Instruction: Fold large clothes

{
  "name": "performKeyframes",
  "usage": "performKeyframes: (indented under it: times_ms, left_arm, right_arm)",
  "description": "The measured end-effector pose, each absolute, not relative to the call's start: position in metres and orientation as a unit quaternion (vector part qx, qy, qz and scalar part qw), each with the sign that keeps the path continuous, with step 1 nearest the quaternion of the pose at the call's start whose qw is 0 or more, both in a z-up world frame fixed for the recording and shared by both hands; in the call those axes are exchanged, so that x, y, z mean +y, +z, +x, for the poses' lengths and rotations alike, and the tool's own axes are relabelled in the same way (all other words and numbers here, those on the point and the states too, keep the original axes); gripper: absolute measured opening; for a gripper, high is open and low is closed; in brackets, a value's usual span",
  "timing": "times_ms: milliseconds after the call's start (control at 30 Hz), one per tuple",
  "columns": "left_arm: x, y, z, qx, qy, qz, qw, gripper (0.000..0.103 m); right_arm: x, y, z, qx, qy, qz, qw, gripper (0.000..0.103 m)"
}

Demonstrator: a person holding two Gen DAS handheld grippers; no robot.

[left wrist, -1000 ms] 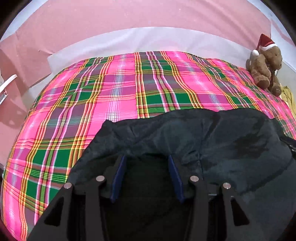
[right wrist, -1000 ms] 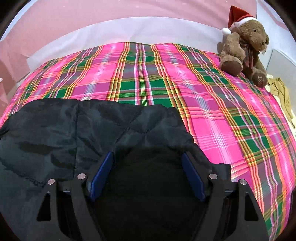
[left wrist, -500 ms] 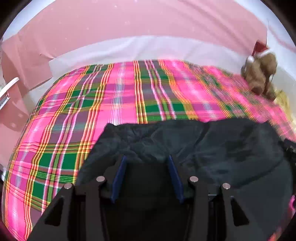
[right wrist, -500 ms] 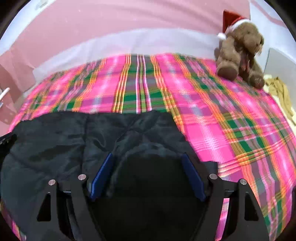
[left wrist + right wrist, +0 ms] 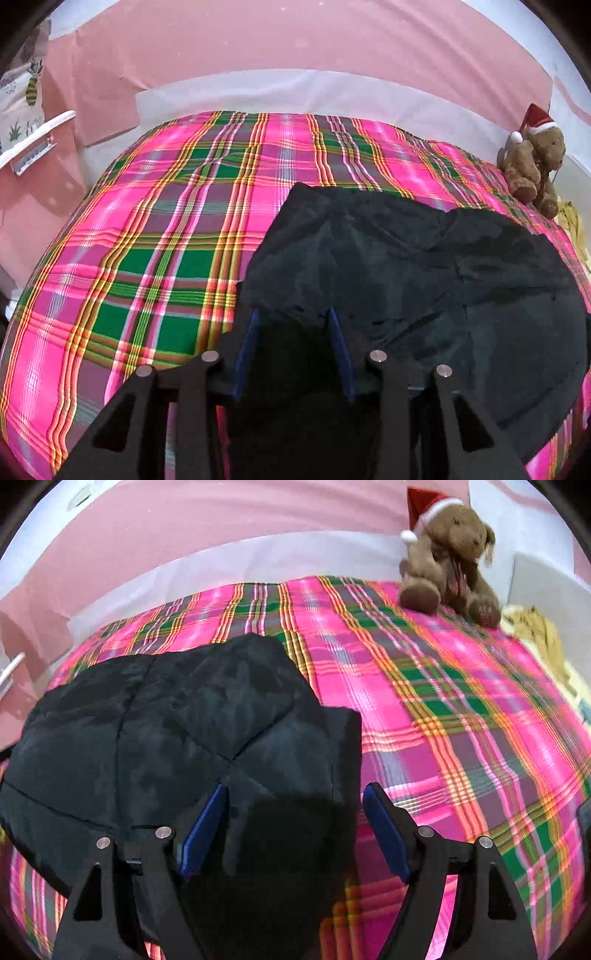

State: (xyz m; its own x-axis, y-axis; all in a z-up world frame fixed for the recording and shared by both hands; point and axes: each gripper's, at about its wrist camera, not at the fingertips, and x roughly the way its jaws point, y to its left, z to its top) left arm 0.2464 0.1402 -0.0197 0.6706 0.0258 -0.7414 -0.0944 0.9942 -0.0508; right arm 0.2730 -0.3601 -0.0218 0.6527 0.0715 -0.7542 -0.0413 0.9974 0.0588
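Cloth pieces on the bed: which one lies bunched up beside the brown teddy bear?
The small yellow cloth, crumpled right of the brown teddy bear; the black quilted garment and pink plaid bedspread lie spread out.

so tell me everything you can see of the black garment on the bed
The black garment is a dark, quilted, slightly shiny piece lying rumpled on the pink and green plaid bedspread. Stitch lines cross it. Its near edge sits between the fingers of both grippers: the left gripper, whose jaws are closing, and the right gripper, standing wide.

Open plaid bedspread (image 5: 155, 236) left of the dark garment (image 5: 424, 280); teddy bear (image 5: 450, 554) at far right corner.
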Motion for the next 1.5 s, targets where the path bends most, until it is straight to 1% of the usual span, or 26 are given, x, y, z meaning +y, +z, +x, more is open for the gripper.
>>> performKeyframes:
  times_ms: [167, 267, 433, 533, 633, 667, 767, 833, 1000, 1033, 1067, 1133, 1200, 1267, 1333, 1367, 1400, 1500]
  left_arm:
    - [0.134, -0.020, 0.258, 0.411, 0.029, -0.029, 0.911, 0.041]
    - [0.145, -0.011, 0.249, 0.401, 0.020, -0.053, 0.914, 0.040]
    - [0.179, -0.002, 0.210, 0.373, 0.024, -0.111, 0.921, 0.037]
    - [0.195, -0.014, 0.198, 0.382, 0.031, -0.127, 0.915, 0.033]
    - [0.201, -0.033, 0.204, 0.405, 0.035, -0.136, 0.903, 0.027]
    - [0.201, -0.040, 0.209, 0.412, 0.028, -0.147, 0.899, 0.022]
    - [0.190, -0.049, 0.221, 0.420, 0.024, -0.141, 0.896, 0.013]
    - [0.184, -0.048, 0.226, 0.421, 0.023, -0.135, 0.897, 0.010]
    - [0.201, -0.023, 0.211, 0.388, 0.016, -0.166, 0.907, 0.011]
    - [0.204, -0.017, 0.207, 0.380, 0.012, -0.171, 0.909, 0.012]
    - [0.206, -0.013, 0.203, 0.374, 0.006, -0.174, 0.911, 0.015]
    - [0.205, -0.009, 0.200, 0.370, -0.011, -0.175, 0.912, 0.015]
    - [0.197, -0.014, 0.205, 0.381, -0.014, -0.157, 0.911, 0.016]
    - [0.196, -0.033, 0.218, 0.409, -0.023, -0.164, 0.897, 0.016]
    - [0.194, -0.049, 0.226, 0.422, -0.024, -0.168, 0.890, 0.022]
    - [0.195, -0.053, 0.228, 0.421, -0.018, -0.170, 0.891, 0.028]
    - [0.195, -0.054, 0.229, 0.420, -0.017, -0.174, 0.890, 0.030]
    - [0.198, -0.043, 0.224, 0.418, -0.013, -0.182, 0.890, 0.029]
  right_arm:
    - [-0.365, -0.026, 0.280, 0.420, 0.031, 0.043, 0.906, 0.076]
    - [-0.360, -0.015, 0.268, 0.411, 0.024, 0.035, 0.911, 0.076]
    - [-0.358, -0.004, 0.245, 0.400, 0.045, 0.034, 0.915, 0.076]
    - [-0.361, -0.013, 0.241, 0.410, 0.046, 0.037, 0.910, 0.076]
    - [-0.367, -0.025, 0.250, 0.421, 0.048, 0.058, 0.904, 0.076]
    - [-0.368, -0.028, 0.253, 0.422, 0.047, 0.064, 0.903, 0.076]
    - [-0.366, -0.030, 0.258, 0.424, 0.044, 0.065, 0.902, 0.076]
    - [-0.365, -0.028, 0.259, 0.426, 0.042, 0.066, 0.901, 0.076]
    - [-0.362, -0.012, 0.249, 0.415, 0.042, 0.055, 0.907, 0.076]
    - [-0.362, -0.010, 0.248, 0.413, 0.046, 0.055, 0.908, 0.076]
    - [-0.362, -0.009, 0.247, 0.412, 0.049, 0.057, 0.908, 0.076]
    - [-0.362, -0.008, 0.248, 0.411, 0.055, 0.060, 0.908, 0.076]
    - [-0.362, -0.014, 0.252, 0.417, 0.055, 0.064, 0.905, 0.076]
    - [-0.365, -0.023, 0.259, 0.428, 0.057, 0.073, 0.899, 0.076]
    - [-0.368, -0.029, 0.262, 0.436, 0.063, 0.086, 0.894, 0.076]
    - [-0.370, -0.033, 0.264, 0.438, 0.067, 0.095, 0.891, 0.076]
    - [-0.372, -0.034, 0.265, 0.439, 0.068, 0.099, 0.890, 0.076]
    - [-0.371, -0.028, 0.264, 0.438, 0.064, 0.097, 0.891, 0.076]
